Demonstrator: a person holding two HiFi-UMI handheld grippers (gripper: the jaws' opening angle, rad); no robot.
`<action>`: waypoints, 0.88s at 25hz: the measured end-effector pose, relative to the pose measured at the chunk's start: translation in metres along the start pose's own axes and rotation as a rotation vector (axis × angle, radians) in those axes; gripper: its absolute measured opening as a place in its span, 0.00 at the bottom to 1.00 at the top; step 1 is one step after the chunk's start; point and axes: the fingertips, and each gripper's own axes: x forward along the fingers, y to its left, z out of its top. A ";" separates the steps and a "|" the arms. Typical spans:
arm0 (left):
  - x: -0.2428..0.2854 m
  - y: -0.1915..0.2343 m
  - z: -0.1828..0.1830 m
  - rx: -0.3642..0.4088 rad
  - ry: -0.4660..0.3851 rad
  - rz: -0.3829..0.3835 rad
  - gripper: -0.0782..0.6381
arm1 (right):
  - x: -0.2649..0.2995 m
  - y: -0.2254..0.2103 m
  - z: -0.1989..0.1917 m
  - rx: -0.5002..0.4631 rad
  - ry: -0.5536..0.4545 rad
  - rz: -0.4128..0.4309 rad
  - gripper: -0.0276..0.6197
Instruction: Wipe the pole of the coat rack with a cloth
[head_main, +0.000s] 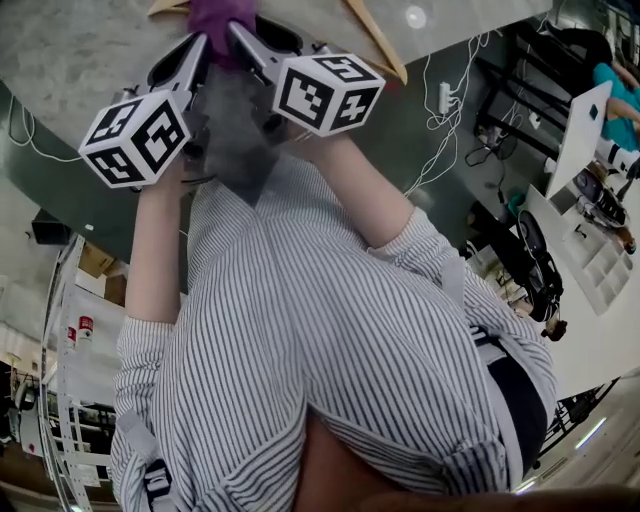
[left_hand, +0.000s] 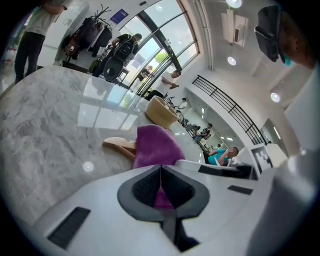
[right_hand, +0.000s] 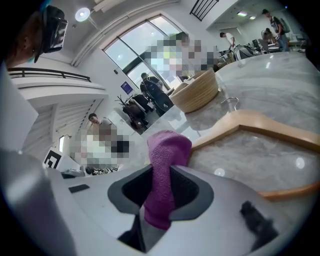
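A purple cloth (head_main: 220, 18) is stretched between my two grippers over a grey marble tabletop (head_main: 70, 50). In the left gripper view, the left gripper (left_hand: 161, 169) is shut on one end of the cloth (left_hand: 154, 146). The right gripper (right_hand: 160, 169) is shut on the other end, and the cloth (right_hand: 165, 150) stands up out of its jaws. In the head view both grippers sit close together at the top, the left gripper (head_main: 198, 52) just left of the right gripper (head_main: 240, 38). No coat rack pole shows in any view.
A wooden hanger (right_hand: 260, 125) lies on the marble beside the cloth, also seen as the hanger (head_main: 378, 38) at the top edge. A woven basket (right_hand: 196, 94) stands farther back. Cables (head_main: 440, 90) run across the dark floor. People stand in the background.
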 end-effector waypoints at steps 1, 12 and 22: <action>0.003 -0.005 -0.005 0.008 0.015 -0.004 0.13 | -0.005 -0.005 0.000 0.009 -0.005 -0.007 0.21; 0.025 -0.044 -0.033 0.078 0.102 -0.038 0.13 | -0.044 -0.030 -0.010 0.071 -0.043 -0.040 0.21; 0.043 -0.075 -0.051 0.155 0.165 -0.077 0.13 | -0.087 -0.066 -0.016 0.128 -0.109 -0.107 0.21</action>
